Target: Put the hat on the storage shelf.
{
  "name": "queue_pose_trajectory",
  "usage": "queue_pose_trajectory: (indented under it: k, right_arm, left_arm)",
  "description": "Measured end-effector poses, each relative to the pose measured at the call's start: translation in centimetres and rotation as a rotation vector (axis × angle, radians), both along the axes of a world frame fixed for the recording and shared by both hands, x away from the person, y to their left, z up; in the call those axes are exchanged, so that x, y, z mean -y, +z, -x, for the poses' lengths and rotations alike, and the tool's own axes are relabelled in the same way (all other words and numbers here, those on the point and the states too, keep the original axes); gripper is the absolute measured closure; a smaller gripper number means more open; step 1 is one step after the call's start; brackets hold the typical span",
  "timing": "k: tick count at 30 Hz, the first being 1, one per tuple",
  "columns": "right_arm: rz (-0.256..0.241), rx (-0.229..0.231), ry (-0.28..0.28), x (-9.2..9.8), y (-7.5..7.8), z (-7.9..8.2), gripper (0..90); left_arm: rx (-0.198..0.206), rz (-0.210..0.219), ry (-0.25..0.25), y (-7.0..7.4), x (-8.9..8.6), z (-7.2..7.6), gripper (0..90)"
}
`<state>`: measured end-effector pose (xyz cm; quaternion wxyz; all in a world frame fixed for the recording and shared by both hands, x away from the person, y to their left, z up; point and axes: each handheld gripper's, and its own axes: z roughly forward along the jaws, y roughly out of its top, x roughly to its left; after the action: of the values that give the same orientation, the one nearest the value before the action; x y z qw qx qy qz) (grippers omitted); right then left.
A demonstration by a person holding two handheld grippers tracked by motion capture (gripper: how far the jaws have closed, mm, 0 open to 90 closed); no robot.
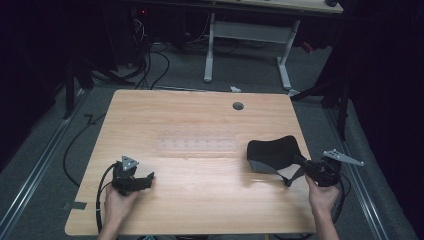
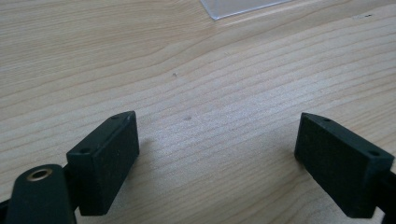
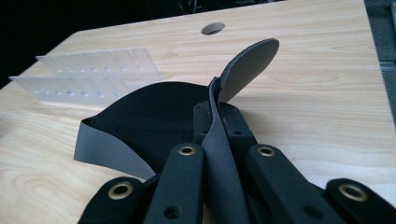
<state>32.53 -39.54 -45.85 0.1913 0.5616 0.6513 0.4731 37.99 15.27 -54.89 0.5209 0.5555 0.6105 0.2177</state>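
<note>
A black flexible pad [image 1: 272,152] with a grey underside lies curled on the right half of the wooden table [image 1: 200,200]. My right gripper [image 1: 300,161] is shut on the pad's right edge, lifting and folding it. In the right gripper view the pad [image 3: 154,112] is pinched between the jaws of my right gripper [image 3: 217,119], and a grey flap rises above them. My left gripper [image 1: 147,178] rests on the table at the front left, open. The left gripper view has my left gripper [image 2: 217,158] wide apart with only bare wood between the jaws.
A clear plastic plate [image 1: 197,142] with rows of small holes lies at the table's middle, left of the pad; it is also seen as the clear plate [image 3: 93,70] and a clear corner [image 2: 238,7]. A cable hole [image 1: 238,106] sits near the far edge. Dark floor, cables and a desk frame lie beyond.
</note>
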Motion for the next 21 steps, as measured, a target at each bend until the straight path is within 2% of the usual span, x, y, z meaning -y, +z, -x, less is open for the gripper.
queue_pose_trajectory:
  k: [10,15,21]
  right_arm:
    - [-0.026,0.019,0.019,-1.1,-0.1,3.4,87.0]
    - [-0.046,0.026,0.044,-2.1,-0.2,4.5,87.0]
    - [-0.057,0.041,0.084,-3.6,0.0,5.0,87.0]
  left_arm:
    - [0.007,0.001,-0.008,0.0,0.2,0.3,15.8]
    - [0.027,-0.027,-0.039,0.0,0.6,0.9,16.4]
    - [0.054,0.002,-0.103,0.7,1.3,2.2,16.1]
